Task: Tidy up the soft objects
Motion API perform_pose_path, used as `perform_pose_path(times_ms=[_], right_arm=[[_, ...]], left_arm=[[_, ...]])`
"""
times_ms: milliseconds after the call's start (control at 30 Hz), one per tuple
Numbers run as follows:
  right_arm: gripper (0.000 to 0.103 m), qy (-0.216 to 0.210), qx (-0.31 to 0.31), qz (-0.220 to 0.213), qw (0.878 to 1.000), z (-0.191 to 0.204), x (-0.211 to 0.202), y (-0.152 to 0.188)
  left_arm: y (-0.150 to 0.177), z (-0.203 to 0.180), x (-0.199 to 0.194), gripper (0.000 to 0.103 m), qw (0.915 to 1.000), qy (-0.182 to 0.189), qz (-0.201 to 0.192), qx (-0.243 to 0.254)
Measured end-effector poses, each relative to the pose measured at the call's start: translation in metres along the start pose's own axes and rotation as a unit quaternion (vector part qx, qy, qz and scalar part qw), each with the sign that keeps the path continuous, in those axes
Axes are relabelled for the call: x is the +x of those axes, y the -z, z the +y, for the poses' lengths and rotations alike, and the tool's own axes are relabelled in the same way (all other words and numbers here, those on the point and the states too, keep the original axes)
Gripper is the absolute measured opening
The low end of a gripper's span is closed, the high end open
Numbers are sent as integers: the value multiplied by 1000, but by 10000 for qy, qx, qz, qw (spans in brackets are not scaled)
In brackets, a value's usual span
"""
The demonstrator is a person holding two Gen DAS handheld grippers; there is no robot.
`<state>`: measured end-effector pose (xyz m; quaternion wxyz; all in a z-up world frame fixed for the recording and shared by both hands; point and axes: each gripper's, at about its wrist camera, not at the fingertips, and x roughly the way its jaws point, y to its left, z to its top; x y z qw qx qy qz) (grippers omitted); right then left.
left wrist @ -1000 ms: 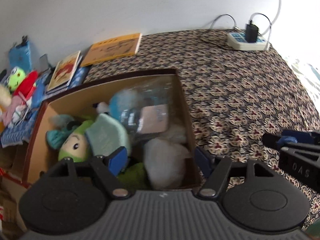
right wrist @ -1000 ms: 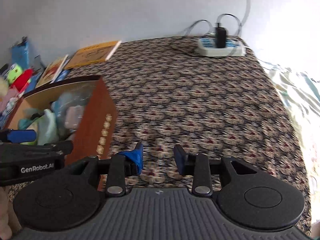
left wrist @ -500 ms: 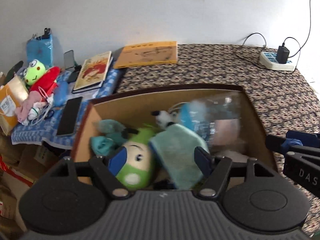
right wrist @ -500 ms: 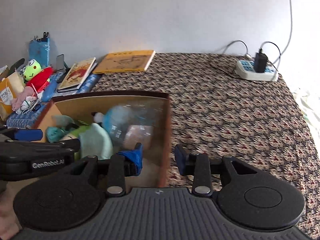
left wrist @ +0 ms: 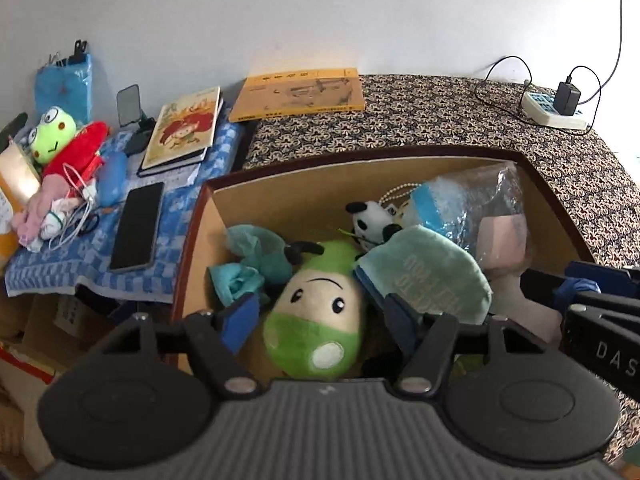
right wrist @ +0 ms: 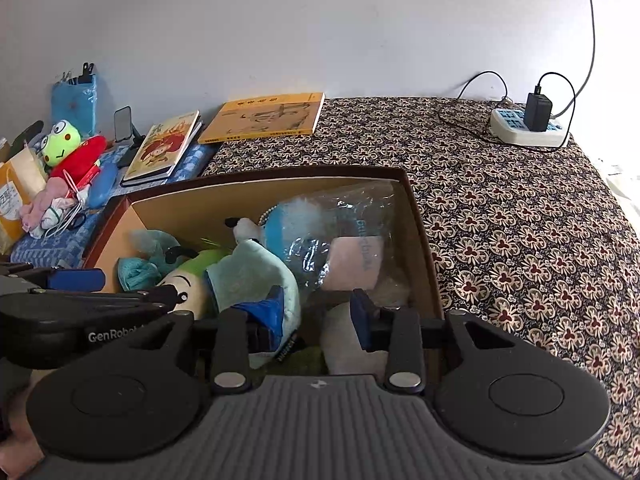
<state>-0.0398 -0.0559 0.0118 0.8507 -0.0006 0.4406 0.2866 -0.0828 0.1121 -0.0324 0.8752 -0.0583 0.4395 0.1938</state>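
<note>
A brown cardboard box (left wrist: pixel 200 236) (right wrist: pixel 420 232) stands on the patterned bedspread. It holds several soft toys: a green and cream plush (left wrist: pixel 316 320) (right wrist: pixel 188 276), a mint pouch (left wrist: pixel 428 276) (right wrist: pixel 256 276), a small panda (left wrist: pixel 370 220), teal cloth (left wrist: pixel 248 268), a bagged blue plush (left wrist: pixel 460 208) (right wrist: pixel 320 224) and a white plush (right wrist: pixel 340 340). My left gripper (left wrist: pixel 322 318) is open and empty, straddling the green plush from above. My right gripper (right wrist: pixel 318 316) is open and empty above the box's right half.
A frog plush (left wrist: pixel 54 132) (right wrist: pixel 62 144) with a red body lies on a blue checked cloth (left wrist: pixel 96 256) to the left, beside a phone (left wrist: pixel 138 226) and books (left wrist: pixel 182 130) (right wrist: pixel 264 118). A power strip (left wrist: pixel 554 114) (right wrist: pixel 528 130) sits at the back right.
Both grippers have moved left, from over the bedspread to over the box. The left one now sits over the green plush. Both stay open.
</note>
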Motion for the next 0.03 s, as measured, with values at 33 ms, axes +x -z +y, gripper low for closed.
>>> perform_pose_path(times_ms=[33], right_arm=[[20,30,16,-25,10000,2,0,0]], left_arm=[[0,3,1,66,10000,18,8,-10]])
